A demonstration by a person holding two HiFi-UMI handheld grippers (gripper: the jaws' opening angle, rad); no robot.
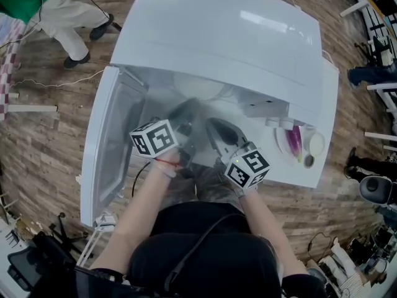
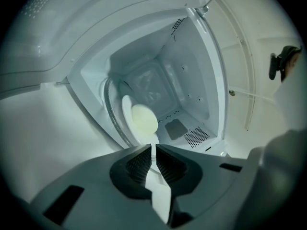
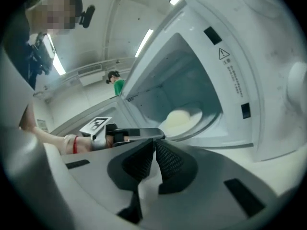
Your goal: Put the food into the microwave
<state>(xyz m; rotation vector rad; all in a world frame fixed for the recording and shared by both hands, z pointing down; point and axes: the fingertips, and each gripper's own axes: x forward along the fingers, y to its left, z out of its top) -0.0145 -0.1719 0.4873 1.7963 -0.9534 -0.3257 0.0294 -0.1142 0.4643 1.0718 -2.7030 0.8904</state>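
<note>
**Counts.** One white microwave (image 1: 217, 36) stands on a white tabletop (image 1: 325, 92), and its single door (image 1: 108, 148) is swung open to the left. One plate (image 2: 125, 110) carrying one pale, rounded portion of food (image 2: 144, 120) sits on the glass turntable (image 2: 111, 114) inside the cavity. Two tongs are held at the opening, each bearing one marker cube, left (image 1: 154, 138) and right (image 1: 247, 165).

**Tongs.** The left tongs (image 2: 153, 147) are closed to a thin slit with nothing between the pads. The right tongs (image 3: 154, 143) are likewise drawn together and empty.

**Head view only.** One purple item (image 1: 294, 140) lies on the tabletop to the right of the microwave, among what appear to be two or three small white dishes (image 1: 316, 143). The distortion there makes that count unsure. The cavity floor is barely visible from this angle.

**Left gripper view only.** This view shows the perforated cavity wall and the full outline of the plate.

**Right gripper view only.** This view shows the left tongs from the side, just before the cavity mouth, and a warning label (image 3: 224, 54) on the microwave front.
</note>
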